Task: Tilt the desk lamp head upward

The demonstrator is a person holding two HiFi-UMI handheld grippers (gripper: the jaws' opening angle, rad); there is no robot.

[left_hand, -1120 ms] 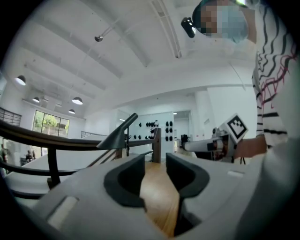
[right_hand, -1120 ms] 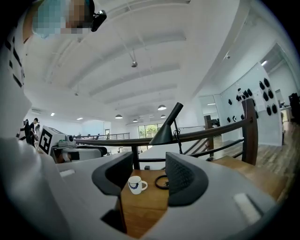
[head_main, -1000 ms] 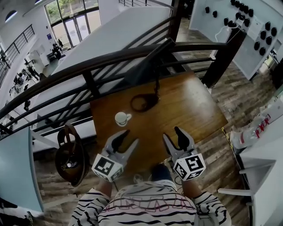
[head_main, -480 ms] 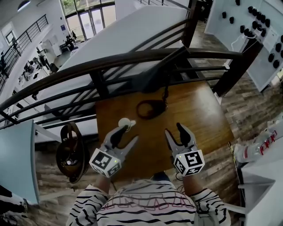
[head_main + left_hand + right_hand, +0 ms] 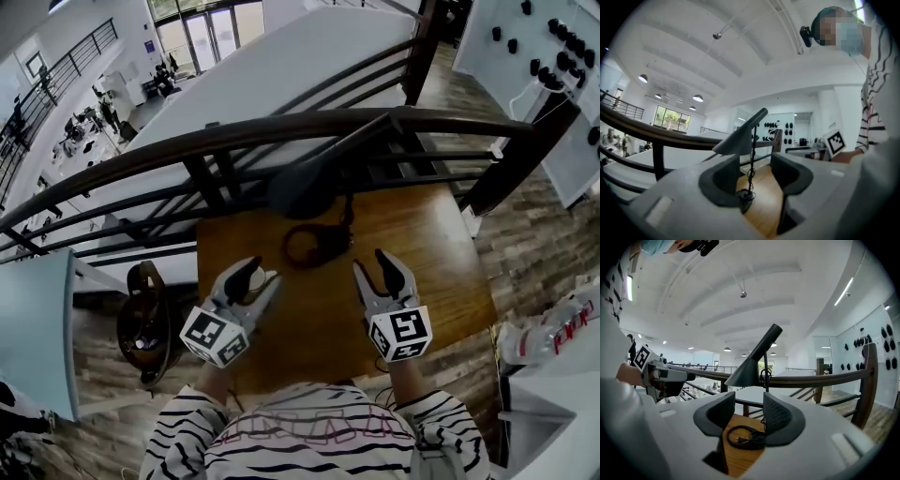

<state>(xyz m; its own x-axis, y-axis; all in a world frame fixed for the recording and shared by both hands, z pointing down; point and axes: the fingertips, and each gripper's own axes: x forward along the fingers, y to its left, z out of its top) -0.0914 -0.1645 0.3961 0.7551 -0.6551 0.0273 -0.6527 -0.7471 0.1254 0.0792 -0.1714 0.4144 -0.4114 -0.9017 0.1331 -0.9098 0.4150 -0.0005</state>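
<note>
The dark lamp (image 5: 302,186), its cone head tilted down on a slanted arm, stood at the far edge of the table (image 5: 441,272), just beside the railing (image 5: 234,136). The left gripper (image 5: 260,275) and right gripper (image 5: 371,262) hovered over bare wood before it. Both were empty and wide, the left jaws just opened further, the right just closed a little.

A dark curved railing (image 5: 234,136) runs along the far edge of a wooden table (image 5: 431,281), which stands on a wood-plank floor (image 5: 530,234). Beyond the railing a wide white surface (image 5: 309,56) stretches toward tall glazed doors (image 5: 211,33) on a lower level, bright with daylight. At the right is a white wall panel (image 5: 572,122) studded with small black objects. Overhead, a white arched ceiling (image 5: 754,282) carries round pendant lights (image 5: 698,98) and a long strip light (image 5: 844,291)
</note>
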